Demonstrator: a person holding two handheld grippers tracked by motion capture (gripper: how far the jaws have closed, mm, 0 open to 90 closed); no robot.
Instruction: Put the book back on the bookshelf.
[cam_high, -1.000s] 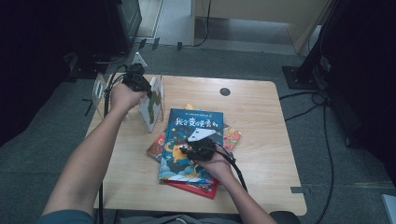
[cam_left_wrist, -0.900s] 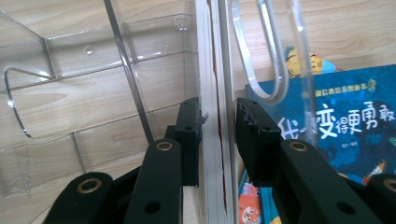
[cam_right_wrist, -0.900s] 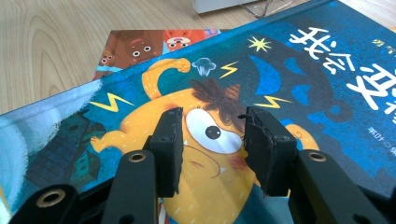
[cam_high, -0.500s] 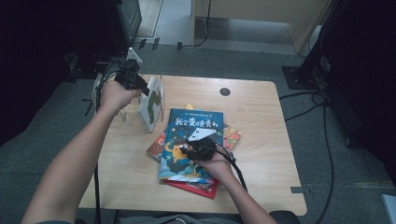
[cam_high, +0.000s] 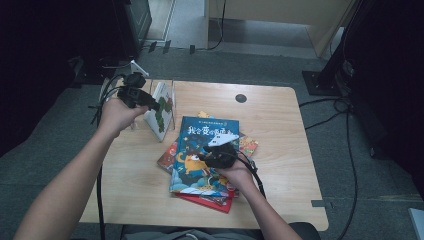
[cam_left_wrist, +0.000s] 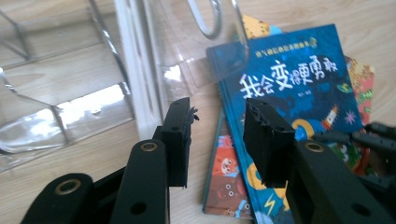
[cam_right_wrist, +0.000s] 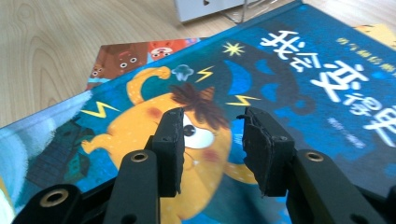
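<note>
One book already stands upright in the clear rack at the far-left corner of the counter, so by my reading you are one book in with the pile yet to go. The blue book lies flat on top of that pile near the middle of the counter, with an orange-covered book and a red one showing from under it — at least three left to shelve, possibly more hidden beneath. Your left claw hangs just beside the standing book with its jaws spread and nothing between them; your right claw hovers low over the blue cover, jaws also spread, gripping nothing. The blue book looks like the next one to lift, and since it lies flat you will likely need an edge to get a jaw under. Mind the rack's thin wire dividers and its clear walls — they are hard to see and stand close to the pile. The cables trailing off both claws could snag on the counter edge.
</note>
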